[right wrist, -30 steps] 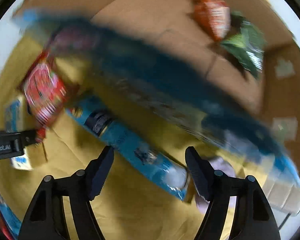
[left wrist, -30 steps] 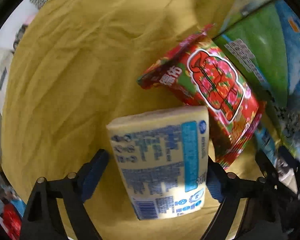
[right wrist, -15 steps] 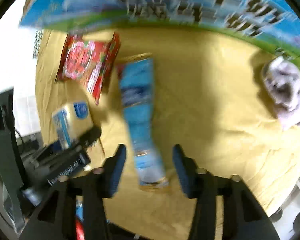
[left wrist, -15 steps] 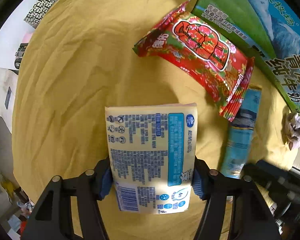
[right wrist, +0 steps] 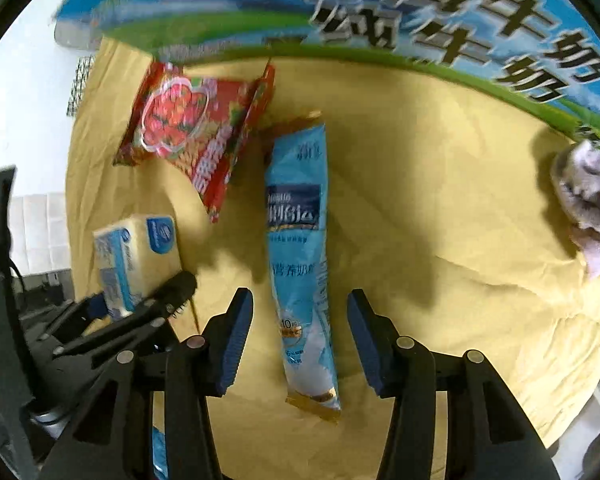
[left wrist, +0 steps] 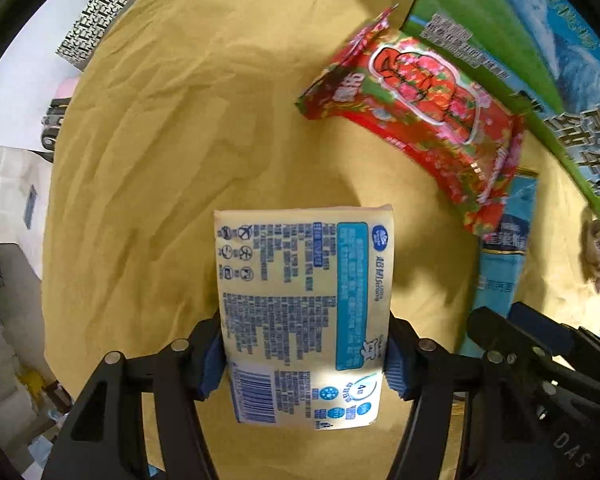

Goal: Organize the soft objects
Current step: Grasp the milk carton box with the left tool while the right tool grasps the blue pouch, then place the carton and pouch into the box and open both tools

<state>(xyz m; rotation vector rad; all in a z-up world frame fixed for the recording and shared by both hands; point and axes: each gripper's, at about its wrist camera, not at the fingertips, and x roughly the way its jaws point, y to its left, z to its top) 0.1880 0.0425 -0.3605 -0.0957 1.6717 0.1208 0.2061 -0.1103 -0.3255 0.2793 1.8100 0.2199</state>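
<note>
My left gripper (left wrist: 304, 354) is shut on a yellow tissue pack (left wrist: 304, 304) with blue print, held over the mustard cloth (left wrist: 160, 140). The pack also shows in the right wrist view (right wrist: 138, 254), at the left with the left gripper (right wrist: 140, 312) on it. My right gripper (right wrist: 298, 336) is open, its fingers astride the lower part of a long light-blue packet (right wrist: 300, 248) lying on the cloth; I cannot tell if they touch it. A red flowered packet (left wrist: 424, 116) lies further back and shows in the right wrist view too (right wrist: 192, 132). A grey plush toy (right wrist: 588, 196) sits at the right.
A large blue and green carton (right wrist: 340, 12) with Chinese lettering stands along the back edge of the cloth and also shows in the left wrist view (left wrist: 540, 60). White floor and a patterned mat (left wrist: 92, 36) lie beyond the cloth at the left.
My left gripper closed on the tissue pack and lifted it. My right gripper swung from the carton down over the blue packet and now straddles its lower part.
</note>
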